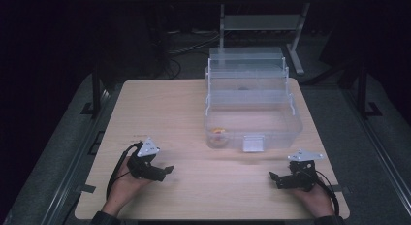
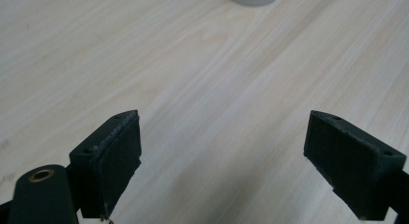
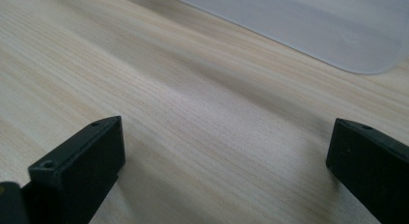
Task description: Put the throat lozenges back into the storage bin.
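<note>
Both tongs, left gripper (image 1: 167, 169) and right gripper (image 1: 274, 177), rest wide open and empty on the table (image 1: 169, 108). The clear box (image 1: 252, 113) stands open beyond them, something small and orange, perhaps food (image 1: 219, 132), inside. Looks like the start; next, a reach forward to the box.

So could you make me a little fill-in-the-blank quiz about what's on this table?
1. The clear plastic box stands with its lid ____.
2. The left gripper and the right gripper both have their jaws ____.
3. A small orange thing lies ____ the box.
4. Both grippers are low over the ____ table.

Missing words: open; open; inside; wooden
</note>
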{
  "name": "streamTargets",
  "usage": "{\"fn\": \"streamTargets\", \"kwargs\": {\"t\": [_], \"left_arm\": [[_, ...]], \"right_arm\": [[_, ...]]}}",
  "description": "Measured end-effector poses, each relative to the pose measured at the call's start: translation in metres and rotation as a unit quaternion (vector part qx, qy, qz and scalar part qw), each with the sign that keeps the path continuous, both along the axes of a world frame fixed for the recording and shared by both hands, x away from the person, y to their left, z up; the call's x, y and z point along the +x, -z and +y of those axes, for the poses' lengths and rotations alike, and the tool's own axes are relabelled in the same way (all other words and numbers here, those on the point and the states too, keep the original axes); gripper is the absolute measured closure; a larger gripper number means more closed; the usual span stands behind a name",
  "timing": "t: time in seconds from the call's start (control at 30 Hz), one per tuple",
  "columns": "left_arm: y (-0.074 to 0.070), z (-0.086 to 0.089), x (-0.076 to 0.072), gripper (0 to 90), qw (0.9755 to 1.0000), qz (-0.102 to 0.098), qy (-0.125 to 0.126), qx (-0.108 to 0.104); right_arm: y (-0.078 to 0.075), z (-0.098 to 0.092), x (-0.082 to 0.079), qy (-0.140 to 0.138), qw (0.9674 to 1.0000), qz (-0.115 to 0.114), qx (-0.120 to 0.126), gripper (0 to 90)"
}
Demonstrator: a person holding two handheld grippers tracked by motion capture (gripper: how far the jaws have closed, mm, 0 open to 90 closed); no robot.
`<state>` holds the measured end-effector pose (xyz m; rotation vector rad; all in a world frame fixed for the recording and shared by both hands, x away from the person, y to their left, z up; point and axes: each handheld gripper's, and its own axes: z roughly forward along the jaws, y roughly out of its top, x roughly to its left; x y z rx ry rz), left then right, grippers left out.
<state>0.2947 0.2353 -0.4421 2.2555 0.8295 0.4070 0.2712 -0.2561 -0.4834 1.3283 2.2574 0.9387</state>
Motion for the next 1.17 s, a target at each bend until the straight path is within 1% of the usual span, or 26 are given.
{"fn": "streamTargets", "kwargs": {"t": [0.1, 0.2, 0.4, 0.53, 0.7, 0.77, 0.83, 0.87, 0.93, 1.17], "left_arm": [[0.005, 0.004, -0.005, 12.5, 1.0, 0.006, -0.005, 0.003], [0.008, 0.009, -0.008, 12.4, 0.9999, 0.007, -0.009, 0.005], [0.013, 0.018, -0.015, 11.9, 0.9997, 0.009, -0.021, 0.0], [0.018, 0.022, -0.017, 11.7, 0.9996, 0.013, -0.025, 0.002], [0.025, 0.022, -0.019, 11.3, 0.9994, 0.018, -0.028, 0.013], [0.027, 0.024, -0.019, 11.1, 0.9994, 0.021, -0.028, 0.003], [0.029, 0.025, -0.02, 11.1, 0.9994, 0.02, -0.029, -0.006], [0.03, 0.027, -0.02, 11.1, 0.9994, 0.018, -0.028, -0.012], [0.033, 0.029, -0.021, 10.9, 0.9994, 0.008, -0.024, -0.023], [0.033, 0.03, -0.022, 10.9, 0.9994, 0.008, -0.024, -0.023]], "right_arm": [[0.0, 0.0, 0.0, 0.0, 1.0, 0.0, 0.0, 0.0], [0.0, 0.0, 0.0, 0.0, 1.0, 0.0, 0.0, 0.0], [0.0, 0.0, 0.0, 0.0, 1.0, 0.0, 0.0, 0.0], [0.0, 0.0, 0.0, 0.0, 1.0, 0.0, 0.0, 0.0], [0.0, 0.0, 0.0, 0.001, 1.0, 0.0, 0.0, 0.0], [0.0, 0.0, 0.0, 0.001, 1.0, 0.001, 0.0, 0.0], [0.0, 0.0, 0.0, 0.001, 1.0, 0.001, 0.0, 0.0], [0.0, 0.0, 0.0, 0.001, 1.0, 0.0, 0.0, 0.0], [0.0, 0.0, 0.0, 0.001, 1.0, 0.001, 0.0, 0.0], [0.0, 0.0, -0.001, 0.003, 1.0, 0.001, 0.0, 0.0]]}}
